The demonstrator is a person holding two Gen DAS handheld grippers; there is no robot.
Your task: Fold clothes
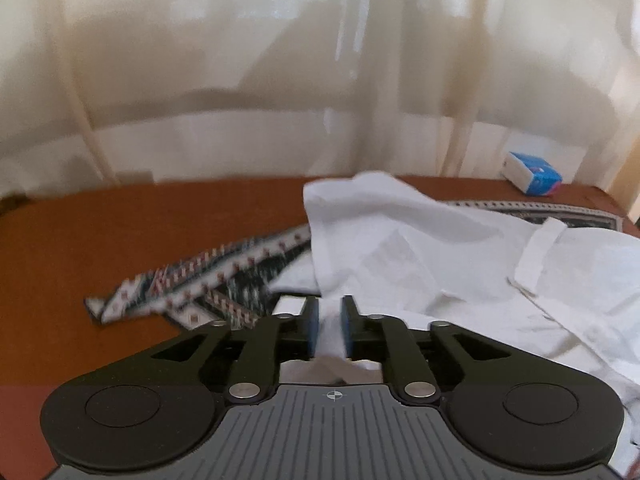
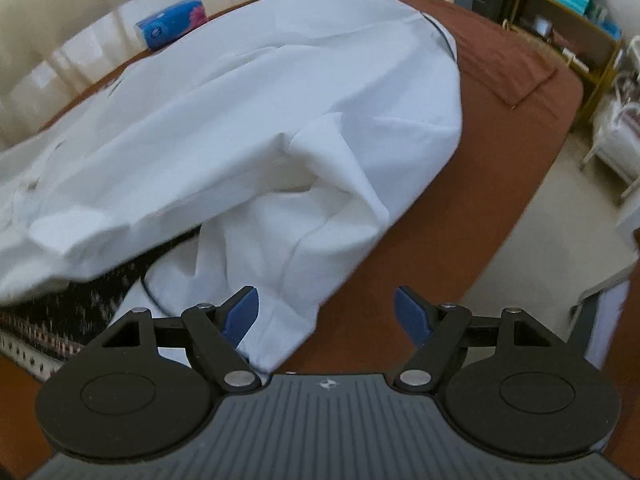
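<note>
A crumpled white shirt (image 1: 440,248) lies on a brown-covered surface (image 1: 120,240), with its collar band turned up at the right. My left gripper (image 1: 330,324) sits low at the shirt's near edge. Its blue pads stand a narrow gap apart with white cloth showing between them, and they do not visibly press on it. In the right wrist view the shirt (image 2: 260,120) bulges in a loose heap. My right gripper (image 2: 326,312) hovers wide open over the shirt's near corner: the left pad is above white cloth, the right pad above the bare brown surface (image 2: 500,92).
A patterned dark-and-white cloth (image 1: 208,284) lies partly under the shirt and shows again as patterned cloth (image 2: 60,312) at the lower left. A blue tissue pack (image 1: 534,172) sits at the far edge by cream curtains (image 1: 240,80). The surface's edge drops to the floor (image 2: 540,220), with shelves (image 2: 568,8) beyond.
</note>
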